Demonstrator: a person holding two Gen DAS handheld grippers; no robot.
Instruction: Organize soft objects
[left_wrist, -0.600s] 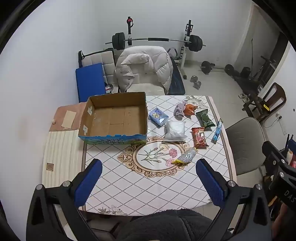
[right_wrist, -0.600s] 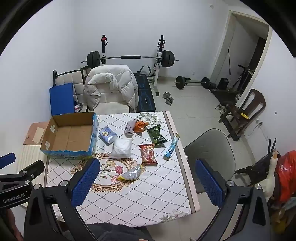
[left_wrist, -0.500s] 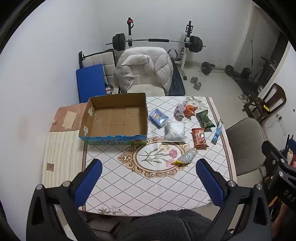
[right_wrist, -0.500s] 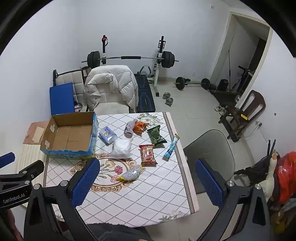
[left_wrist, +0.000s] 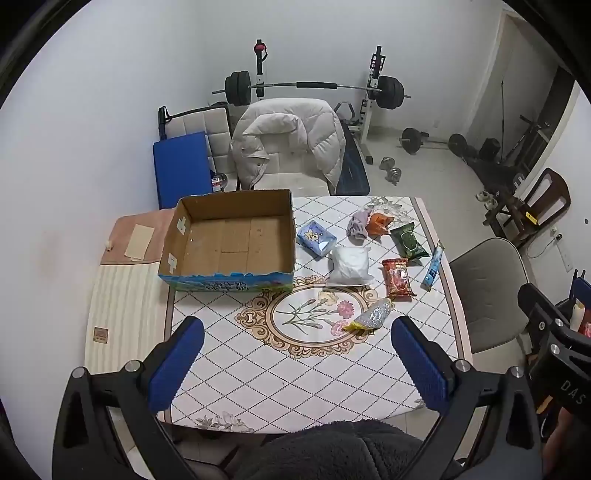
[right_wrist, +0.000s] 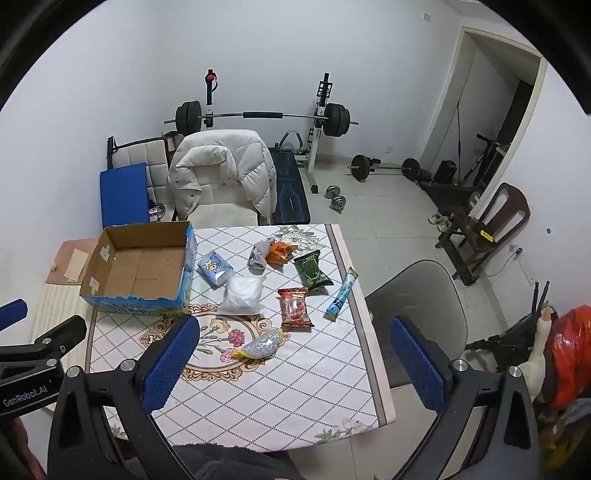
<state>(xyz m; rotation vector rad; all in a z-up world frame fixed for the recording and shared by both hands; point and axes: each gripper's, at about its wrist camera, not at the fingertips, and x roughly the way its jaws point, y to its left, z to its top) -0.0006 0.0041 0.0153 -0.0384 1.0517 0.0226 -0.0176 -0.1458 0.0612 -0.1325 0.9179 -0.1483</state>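
Soft items: I see a loose cluster on the right half of the bench (left_wrist: 258, 369), just beside the box and none of it inside.
White pouch (left_wrist: 350, 265): puffy, crinkled plastic, pillow-shaped, nearest the box's right wall.
Tissue pack (left_wrist: 316, 237): pale blue, soft rectangular block with a printed face, lying at an angle.
Grey cloth (left_wrist: 357, 225): limp and bunched, touching an orange crumpled wrapper (left_wrist: 379, 222).
Green packet (left_wrist: 408, 242): flat glossy foil with sealed ends.
Red packet (left_wrist: 397, 277): flat and shiny, just beside the green one.
Blue tube (left_wrist: 433, 266): slim, near the bench's right edge.
Silver bag (left_wrist: 371, 319): glittery mesh look, yellow tip, closest to me.
Cardboard box (left_wrist: 231, 240): open top, plain brown floor, blue printed outer wall.
Bench cover: glossy diamond-lattice cloth with a floral medallion.
Left tool (left_wrist: 295, 363): I have its ribbed blue pads spread wide above the near edge, holding nothing.
Right tool (right_wrist: 291, 365): likewise gaping wide and empty-handed.
Behind: quilted cream jacket (left_wrist: 288, 142) draped over a chair.
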